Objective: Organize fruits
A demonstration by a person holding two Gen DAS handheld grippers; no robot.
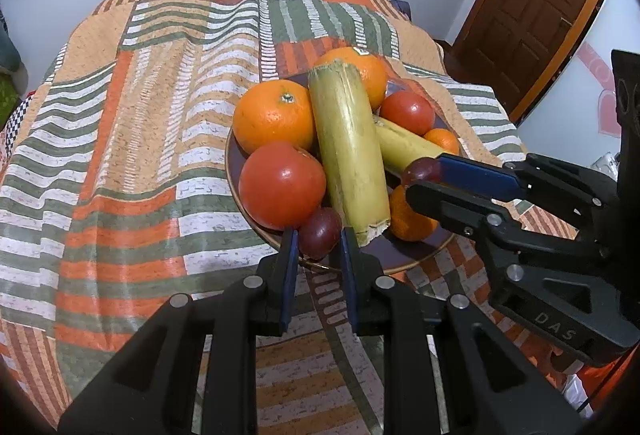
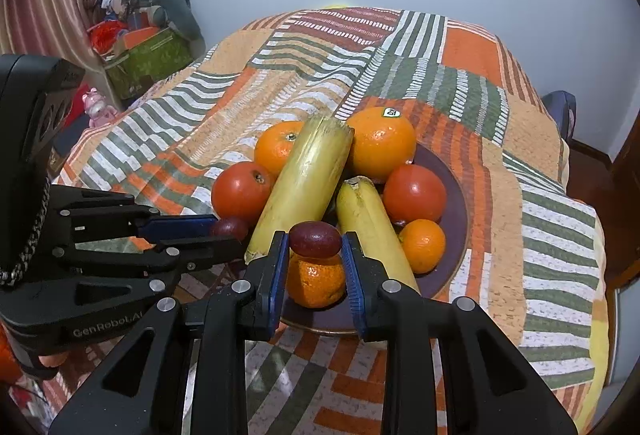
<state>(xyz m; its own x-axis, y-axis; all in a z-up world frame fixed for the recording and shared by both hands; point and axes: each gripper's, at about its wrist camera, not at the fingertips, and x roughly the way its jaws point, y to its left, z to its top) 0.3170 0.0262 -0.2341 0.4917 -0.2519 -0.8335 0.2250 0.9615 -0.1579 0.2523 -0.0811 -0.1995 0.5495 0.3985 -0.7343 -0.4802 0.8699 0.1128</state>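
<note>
Now each tool (image 1: 318, 235) (image 2: 315, 241) stands apart, a grape (image 1: 320, 233) (image 2: 315, 239) between its pads.

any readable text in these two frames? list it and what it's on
"DAS" on the body of the right gripper, seen from the left wrist view.
"GenRoboT.AI", last letters unsure, on the body of the left gripper, seen from the right wrist view.
Sticker on the large orange: too small to read.

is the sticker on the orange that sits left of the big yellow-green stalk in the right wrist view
No, the sticker is on the large orange right of the stalk; the left orange shows only its stem end.
</note>
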